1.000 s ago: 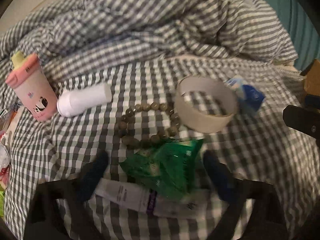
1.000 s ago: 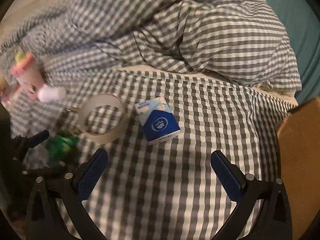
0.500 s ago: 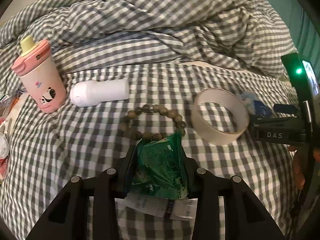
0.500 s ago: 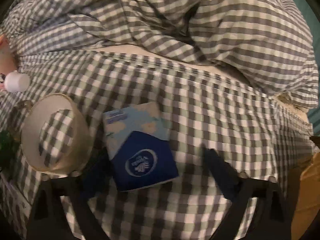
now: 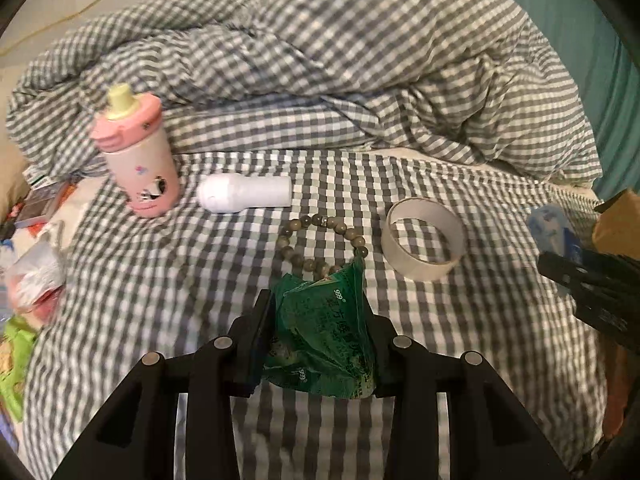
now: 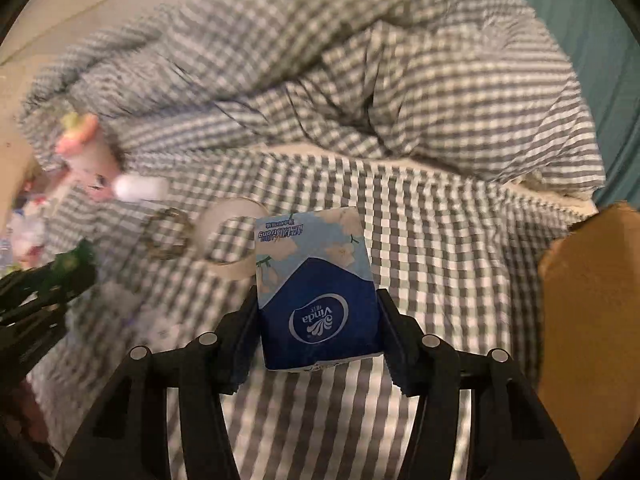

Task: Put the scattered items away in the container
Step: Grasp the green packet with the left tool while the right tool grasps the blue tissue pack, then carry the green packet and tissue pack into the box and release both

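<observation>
Hand-held gripper (image 6: 318,332), right, jaws closing on tissue pack (image 6: 316,288).

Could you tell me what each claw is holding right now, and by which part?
The left claw grips the green sachet by its two sides. The right claw, jaws closing, has the blue tissue pack by the side edges of its lower end.

Open checked bed (image 5: 500,320) lies clear between tape roll (image 5: 423,240) and cardboard box (image 6: 592,320); heaped duvet (image 5: 340,72) walls the far side, cup (image 5: 136,160) and bottle (image 5: 246,198) crowd left.
</observation>
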